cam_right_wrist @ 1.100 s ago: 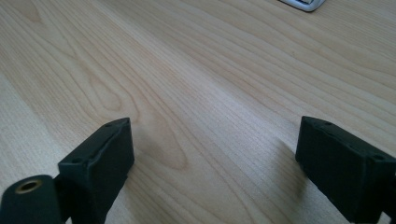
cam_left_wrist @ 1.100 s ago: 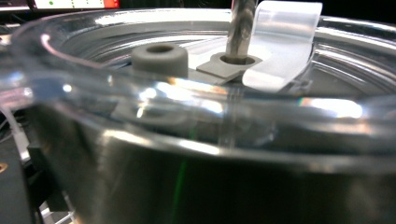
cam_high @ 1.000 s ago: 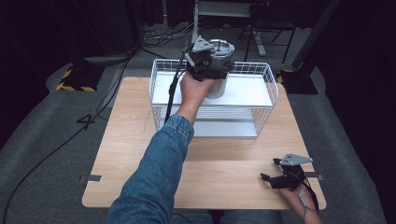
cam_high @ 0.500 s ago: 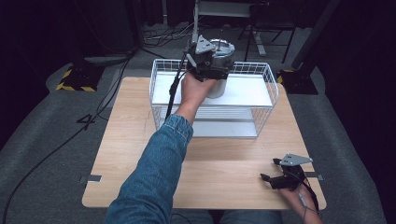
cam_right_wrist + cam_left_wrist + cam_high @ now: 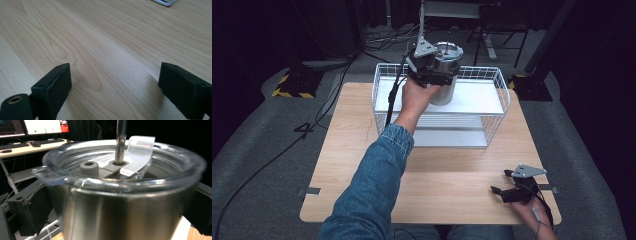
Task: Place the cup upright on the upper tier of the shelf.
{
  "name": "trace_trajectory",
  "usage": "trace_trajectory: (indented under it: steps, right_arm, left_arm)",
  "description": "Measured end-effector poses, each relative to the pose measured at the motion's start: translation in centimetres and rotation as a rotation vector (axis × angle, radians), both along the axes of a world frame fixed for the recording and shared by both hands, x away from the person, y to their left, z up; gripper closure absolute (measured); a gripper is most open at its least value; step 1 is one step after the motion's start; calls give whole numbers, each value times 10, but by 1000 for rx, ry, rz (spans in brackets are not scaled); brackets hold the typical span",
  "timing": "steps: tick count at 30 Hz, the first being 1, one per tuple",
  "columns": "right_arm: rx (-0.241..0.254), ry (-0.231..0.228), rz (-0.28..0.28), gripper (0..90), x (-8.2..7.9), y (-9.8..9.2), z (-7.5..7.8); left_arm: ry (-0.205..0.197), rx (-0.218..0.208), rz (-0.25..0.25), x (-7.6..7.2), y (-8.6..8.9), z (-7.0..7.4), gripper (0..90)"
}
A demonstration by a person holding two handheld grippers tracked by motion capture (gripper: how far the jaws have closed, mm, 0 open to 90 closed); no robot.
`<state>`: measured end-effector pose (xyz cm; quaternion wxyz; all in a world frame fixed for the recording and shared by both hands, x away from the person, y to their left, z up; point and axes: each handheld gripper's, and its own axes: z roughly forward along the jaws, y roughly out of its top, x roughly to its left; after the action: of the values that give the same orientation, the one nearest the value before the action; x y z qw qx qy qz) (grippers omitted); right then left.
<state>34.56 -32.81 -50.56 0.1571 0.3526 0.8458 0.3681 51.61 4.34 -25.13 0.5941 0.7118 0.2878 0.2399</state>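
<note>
Our left hand-held gripper (image 5: 435,75) is clamped on the steel tumbler (image 5: 445,75), one black jaw on each side of its wall just below the clear lid (image 5: 125,167) — the left gripper view has the cup pressed right up between them, so there is no gap left to cross. The tumbler stands upright, its long axis vertical, over the white upper shelf (image 5: 477,97) of the wire basket (image 5: 498,107) at the far side of the counter (image 5: 342,150); whether its base touches the shelf or hangs just above it we cannot tell. What the next move turns on, we judge, is that vertical line: the cup has to travel straight along its own axis — a tilt would catch the basket's rim. Our right hand-held gripper (image 5: 512,189) lies well apart at the near right corner of the counter, jaws spread wide over bare wood and holding nothing (the right gripper view shows only grain between them), so the left hand is plainly the one nearer.
</note>
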Motion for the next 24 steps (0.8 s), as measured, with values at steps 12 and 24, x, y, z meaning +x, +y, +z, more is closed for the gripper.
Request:
trace_trajectory:
  steps: [12,24]
  right_arm:
    - [4,3,4,114,1,0,0]
    - [0,3,10,109,2,0,0]
  left_arm:
    - [-31,-7,-24,-28,22,9,0]
    - [-42,-19,-58,-64,46,13,0]
